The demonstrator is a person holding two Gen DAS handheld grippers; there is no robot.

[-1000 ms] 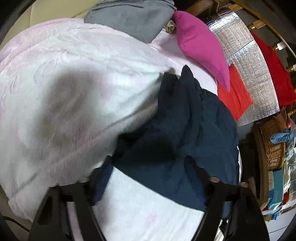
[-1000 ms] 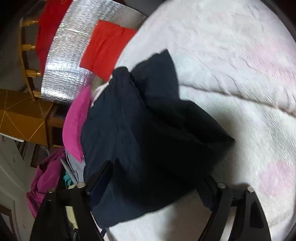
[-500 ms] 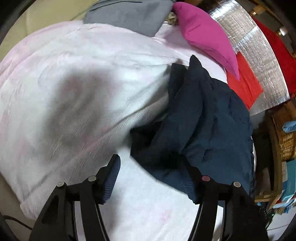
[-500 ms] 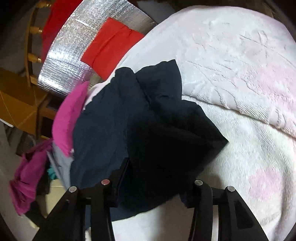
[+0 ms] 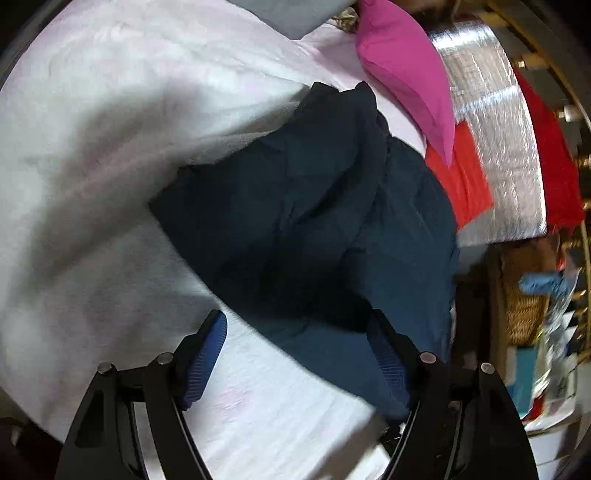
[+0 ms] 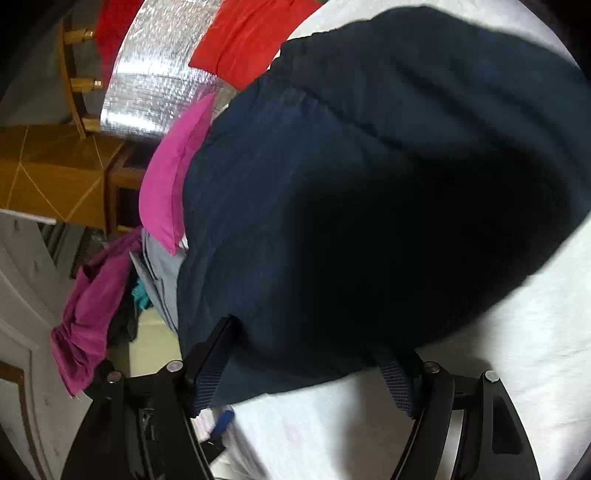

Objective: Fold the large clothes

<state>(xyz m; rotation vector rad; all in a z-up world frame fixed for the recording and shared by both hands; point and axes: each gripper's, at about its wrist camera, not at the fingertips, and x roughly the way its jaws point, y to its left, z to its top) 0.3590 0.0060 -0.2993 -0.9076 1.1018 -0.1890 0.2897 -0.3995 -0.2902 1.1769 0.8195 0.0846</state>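
Note:
A dark navy garment (image 5: 314, 221) lies crumpled on a white and pink blanket (image 5: 92, 147) over a bed. My left gripper (image 5: 295, 354) sits at the garment's near edge with its jaws opening. Its left pad is over bare blanket and its right pad is against the cloth. In the right wrist view the navy garment (image 6: 369, 184) fills most of the picture. My right gripper (image 6: 306, 373) is low at its near hem, also opening. The hem lies between its fingers, not pinched.
A magenta pillow (image 5: 402, 66) and grey clothing (image 5: 291, 14) lie at the bed's far end. Red cloth (image 5: 465, 177) rests on a silver foil mat (image 5: 491, 110), with a wicker basket (image 5: 524, 314) nearby. Purple clothing (image 6: 92, 306) hangs off the bed beside a wooden cabinet (image 6: 48, 173).
The left gripper's jaws have widened and its left pad has come off the navy cloth. The right gripper has moved in close to the garment; its jaws narrowed, then spread again.

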